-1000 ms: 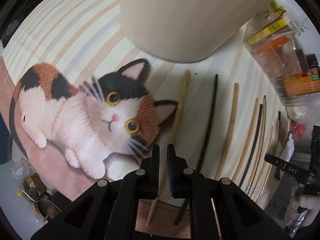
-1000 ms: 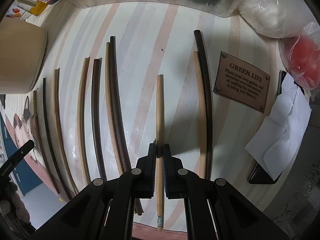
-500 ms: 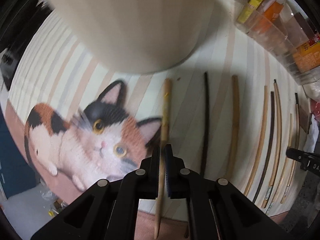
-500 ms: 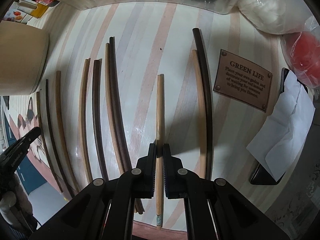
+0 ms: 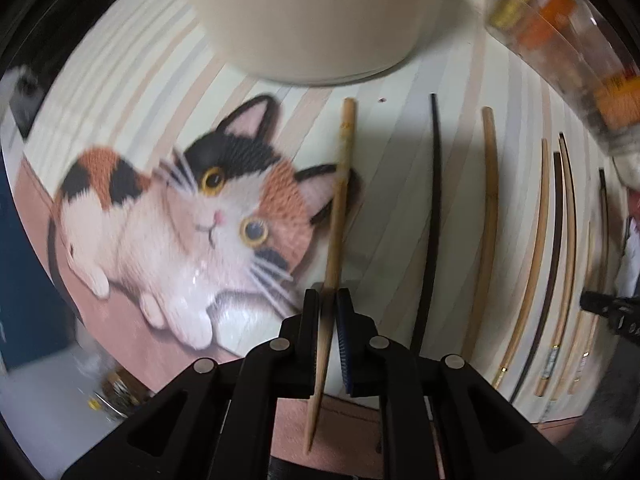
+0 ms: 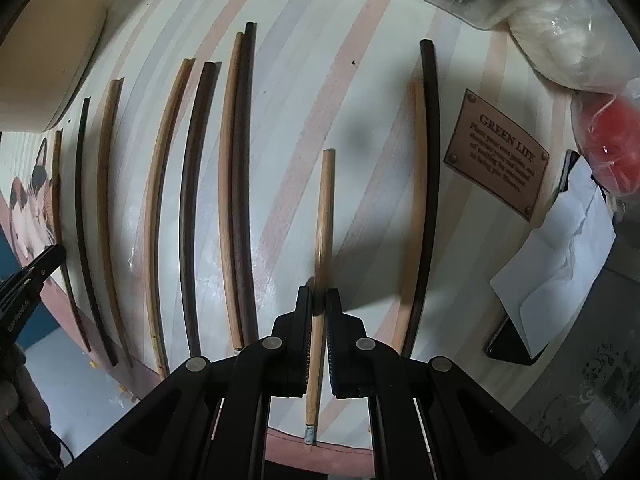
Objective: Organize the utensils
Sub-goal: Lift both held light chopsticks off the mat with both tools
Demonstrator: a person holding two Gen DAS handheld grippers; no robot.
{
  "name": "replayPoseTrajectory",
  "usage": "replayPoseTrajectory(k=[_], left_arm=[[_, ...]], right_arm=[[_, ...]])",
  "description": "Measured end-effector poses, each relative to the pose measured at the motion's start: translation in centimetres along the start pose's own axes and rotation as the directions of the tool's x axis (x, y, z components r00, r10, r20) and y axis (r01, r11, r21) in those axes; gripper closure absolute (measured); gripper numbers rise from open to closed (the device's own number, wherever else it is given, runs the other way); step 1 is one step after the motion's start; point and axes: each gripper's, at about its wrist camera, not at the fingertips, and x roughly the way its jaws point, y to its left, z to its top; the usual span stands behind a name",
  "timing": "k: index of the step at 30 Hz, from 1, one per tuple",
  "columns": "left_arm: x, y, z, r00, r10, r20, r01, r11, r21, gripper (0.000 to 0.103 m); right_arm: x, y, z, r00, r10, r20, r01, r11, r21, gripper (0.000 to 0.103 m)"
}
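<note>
Below, the left gripper (image 5: 329, 312) has its jaws clamped on a light bamboo chopstick (image 5: 339, 216) lying across the cat-print striped mat (image 5: 132, 92); the right gripper (image 6: 319, 312) likewise pinches a pale wooden chopstick (image 6: 323, 232) mid-mat, between rows of other chopsticks (image 6: 240, 184).

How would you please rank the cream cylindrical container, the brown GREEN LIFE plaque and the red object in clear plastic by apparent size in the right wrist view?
1. Cream cylindrical container, though cropped.
2. and 3. Brown GREEN LIFE plaque and red object in clear plastic: alike; unsure.
</note>
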Motion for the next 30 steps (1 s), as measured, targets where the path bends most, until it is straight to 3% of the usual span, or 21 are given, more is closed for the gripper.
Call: replayPoseTrajectory(k=[3, 6, 13, 20, 23, 30], left_arm=[[0.2, -1.5, 0.1, 0.999, 0.041, 0.025, -0.042, 0.998, 0.046, 0.098], [0.4, -1.9, 0.2, 0.999, 0.036, 0.030, -0.037, 0.998, 0.042, 0.099], [-2.8, -1.6, -2.0, 0.994, 0.010, 0.107, -0.009, 1.000, -0.005, 0.099], [-7.5, 0.1, -4.3, 0.978, -0.023, 0.209, 0.029, 0.999, -0.027, 0.099], [-9.6, -0.7, -3.5, 0.971, -0.029, 0.239, 0.039, 0.999, -0.037, 0.099], [-14.9, -1.5, -3.2, 0.938, -0.059, 0.341, 0.072, 0.997, -0.025, 0.099]], right_arm=[[-0.3, 1.0, -0.4, 0.999, -0.024, 0.030, 0.024, 1.000, 0.011, 0.096], [-0.4, 2.0, -1.4, 0.996, -0.050, 0.076, 0.051, 0.999, -0.006, 0.097], [-1.7, 1.2, -3.5, 0.986, 0.025, 0.164, -0.032, 0.999, 0.039, 0.097], [-5.2, 1.2, -5.0, 0.961, 0.078, 0.267, -0.095, 0.994, 0.054, 0.097], [-6.6, 1.5, -5.4, 0.947, 0.103, 0.304, -0.125, 0.991, 0.052, 0.097], [-11.1, 1.7, -5.3, 0.894, 0.169, 0.415, -0.193, 0.981, 0.016, 0.097]])
